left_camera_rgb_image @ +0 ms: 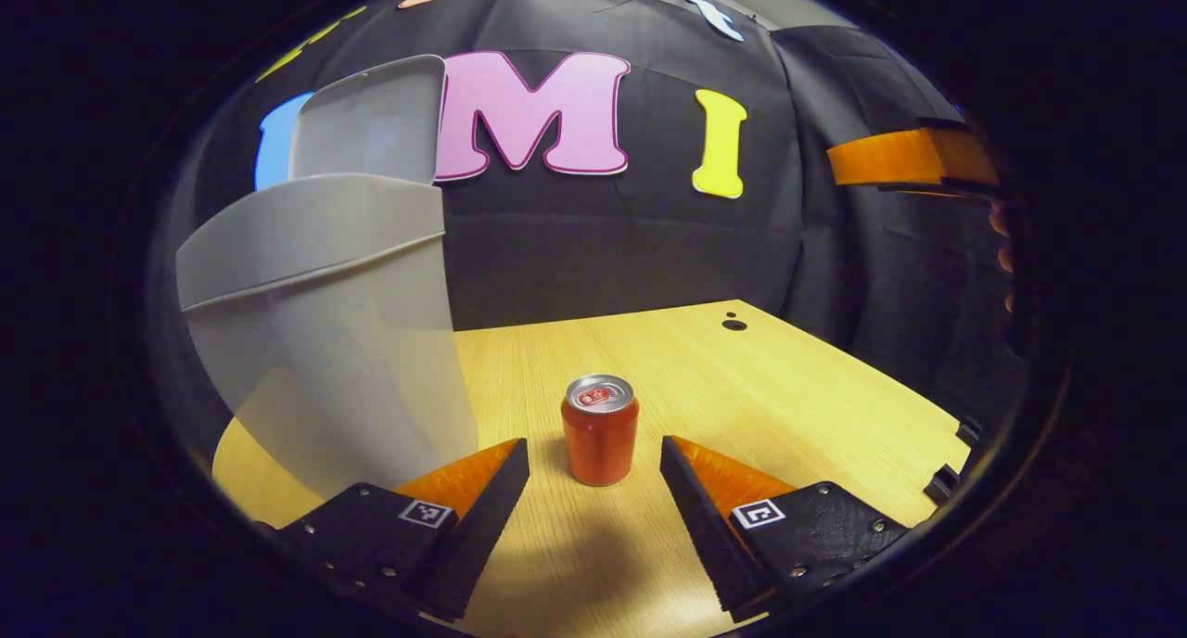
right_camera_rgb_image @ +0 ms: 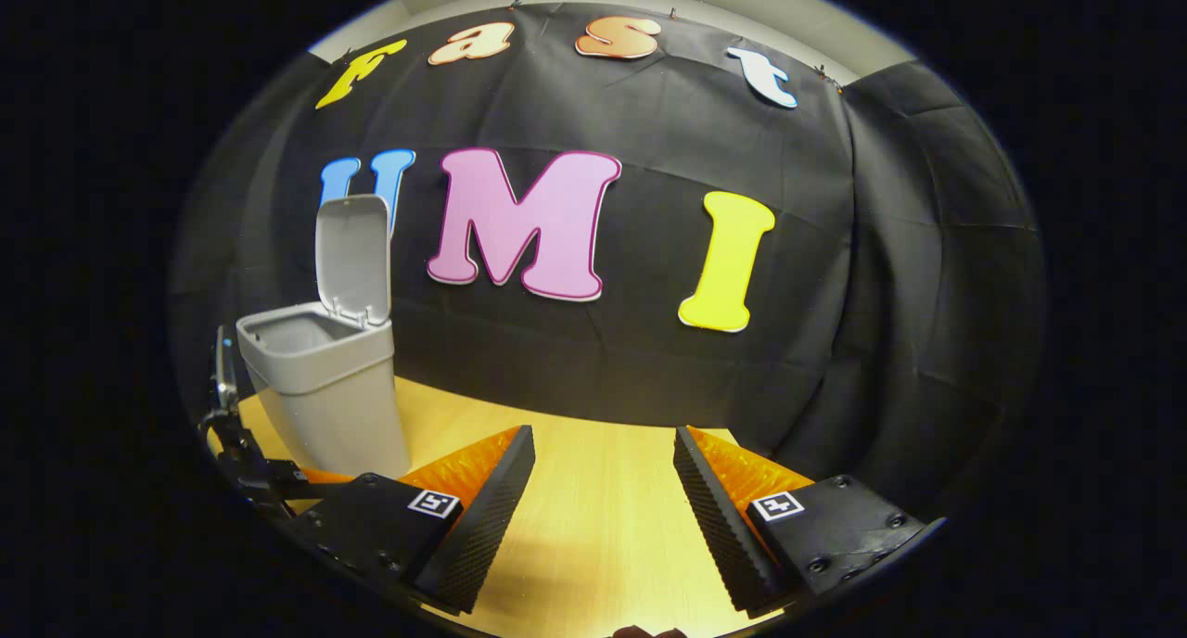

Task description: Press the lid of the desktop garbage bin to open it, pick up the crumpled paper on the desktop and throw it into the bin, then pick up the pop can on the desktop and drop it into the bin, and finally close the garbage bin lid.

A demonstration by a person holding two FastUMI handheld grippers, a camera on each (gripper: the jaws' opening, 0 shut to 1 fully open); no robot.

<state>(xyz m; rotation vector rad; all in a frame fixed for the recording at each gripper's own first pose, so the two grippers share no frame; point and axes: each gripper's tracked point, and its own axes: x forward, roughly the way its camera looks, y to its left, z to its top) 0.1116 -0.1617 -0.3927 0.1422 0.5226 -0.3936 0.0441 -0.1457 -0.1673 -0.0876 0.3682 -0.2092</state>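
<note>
Grey plastic garbage bin (left_camera_rgb_image: 325, 341) at left on pale wood bench (left_camera_rgb_image: 788, 397), hinged lid (left_camera_rgb_image: 371, 123) upright, small red pop can (left_camera_rgb_image: 600, 429) standing just ahead between left gripper (left_camera_rgb_image: 593, 480) fingers spread apart, right gripper (right_camera_rgb_image: 603, 490) fingers spread over bare bench.

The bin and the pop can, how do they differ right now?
The bin is grey and much taller than the pop can, which is red with a silver top. The bin stands open, its lid tipped up at the back, while the can's top looks sealed. The can sits just ahead of the open left gripper, between its fingers' line; the bin is off to that gripper's left. Both stand upright on the wooden desktop.
</note>
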